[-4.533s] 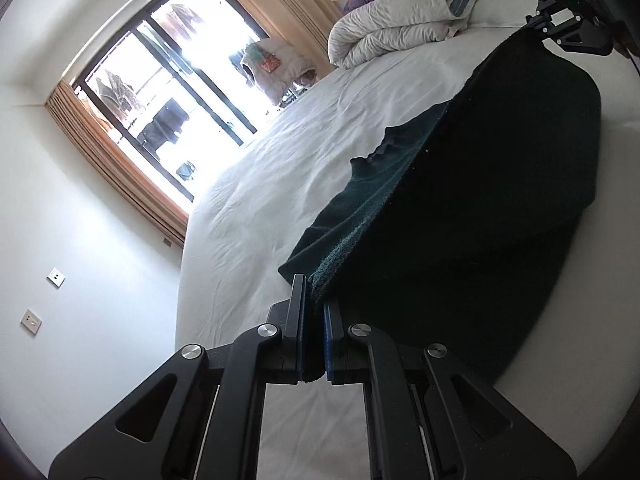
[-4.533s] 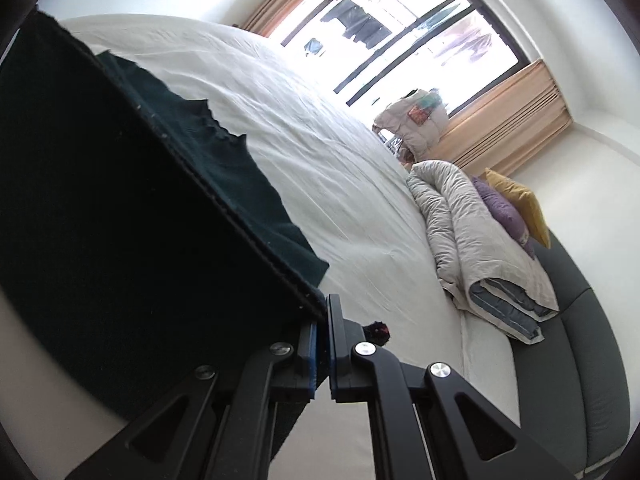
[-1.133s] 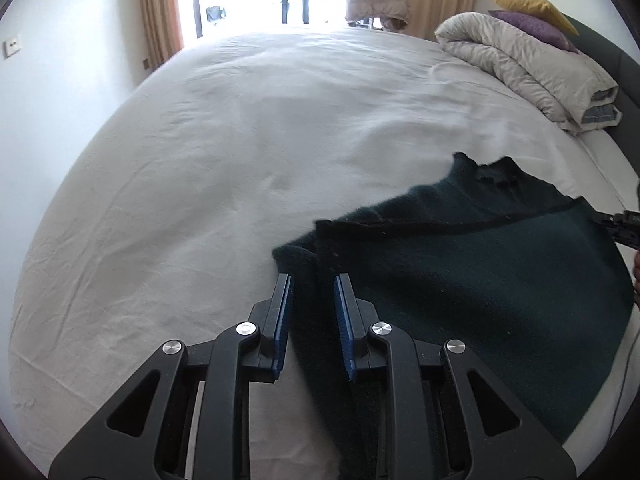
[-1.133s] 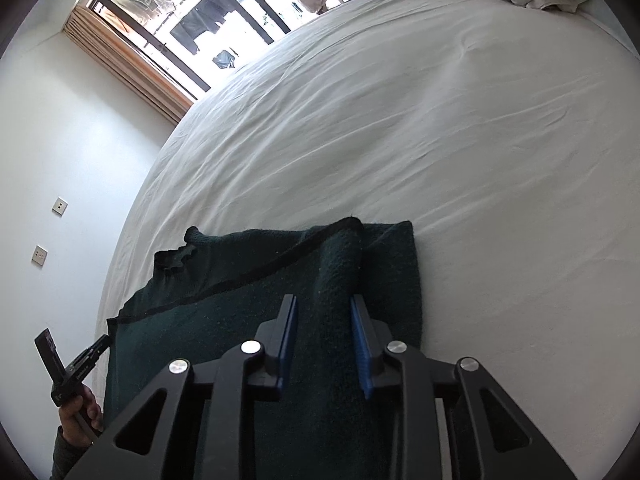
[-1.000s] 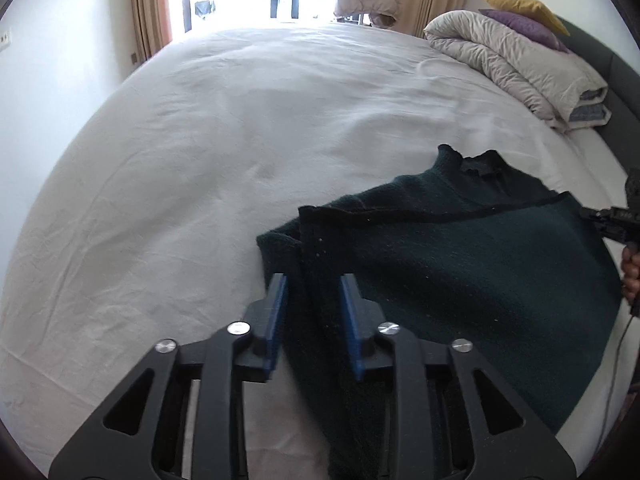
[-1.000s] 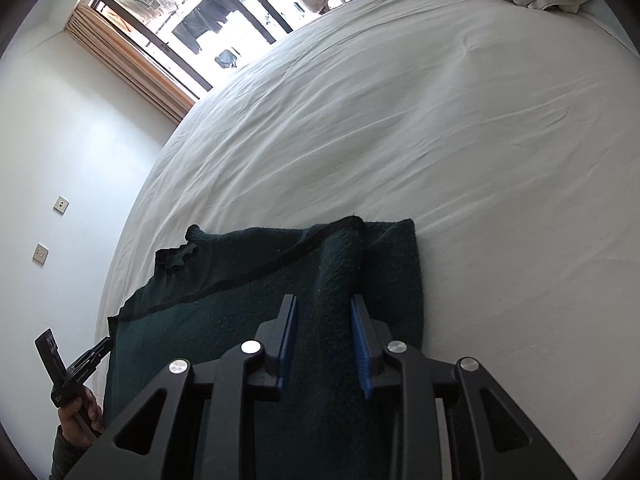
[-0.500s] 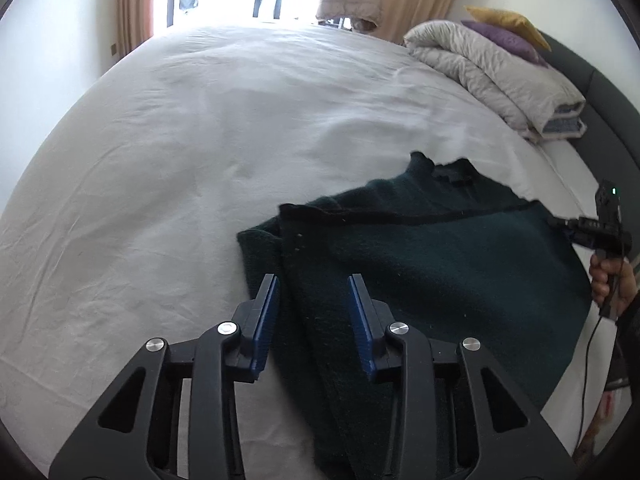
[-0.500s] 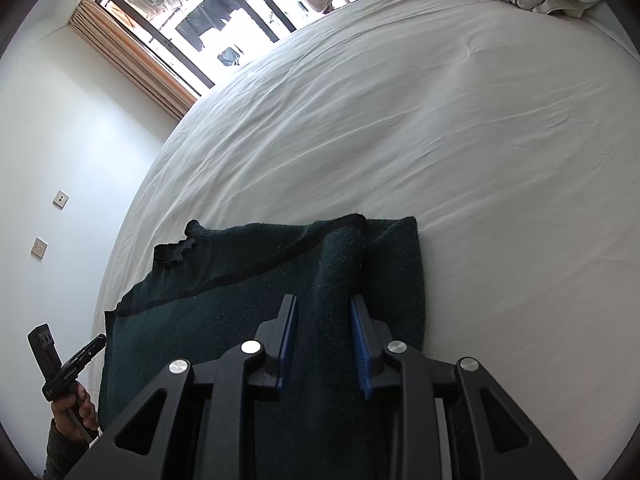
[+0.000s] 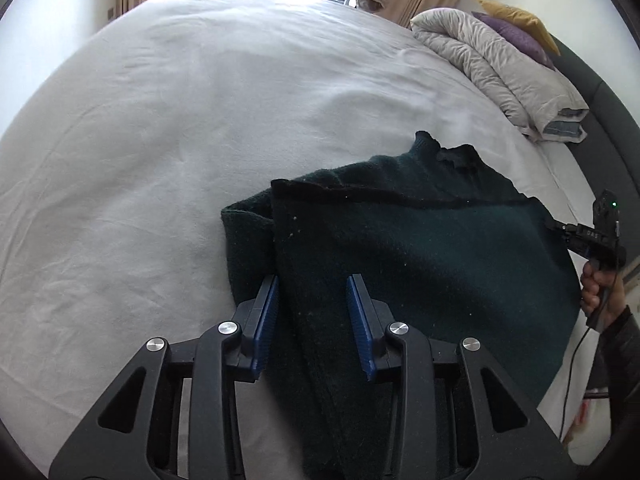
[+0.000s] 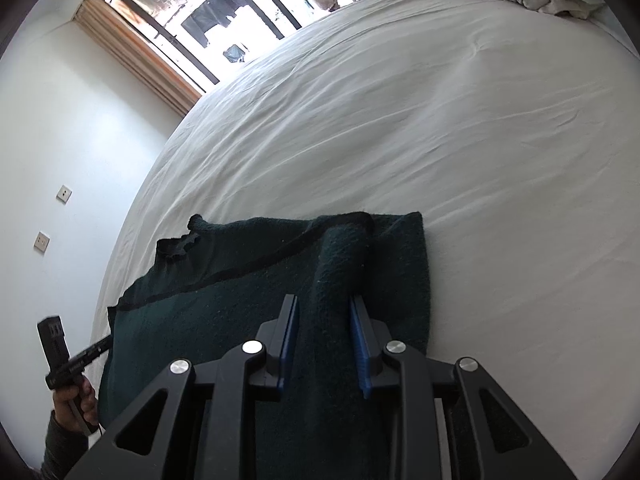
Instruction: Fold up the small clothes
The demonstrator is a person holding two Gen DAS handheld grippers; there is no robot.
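Sweater (image 9: 420, 248), dark green, laid folded on white bed (image 9: 200, 120). Left tongs (image 9: 312, 300) held apart over fold edge; right tongs (image 10: 324, 320) apart, raised ridge between blades unclamped. Risk judged: ridge snagged on withdrawal, fold dragged open.

**Bedroom surroundings**

A white bedsheet (image 9: 168, 128) is spread, lightly creased, over a wide bed. A folded grey duvet (image 9: 496, 68) is piled beside the dark headboard (image 9: 600, 104), with a purple pillow (image 9: 516, 36) and a yellow pillow (image 9: 516, 18) on it. A barred window (image 10: 208, 12) is framed by tan curtains (image 10: 136, 60). Two wall sockets (image 10: 63, 193) are seen.
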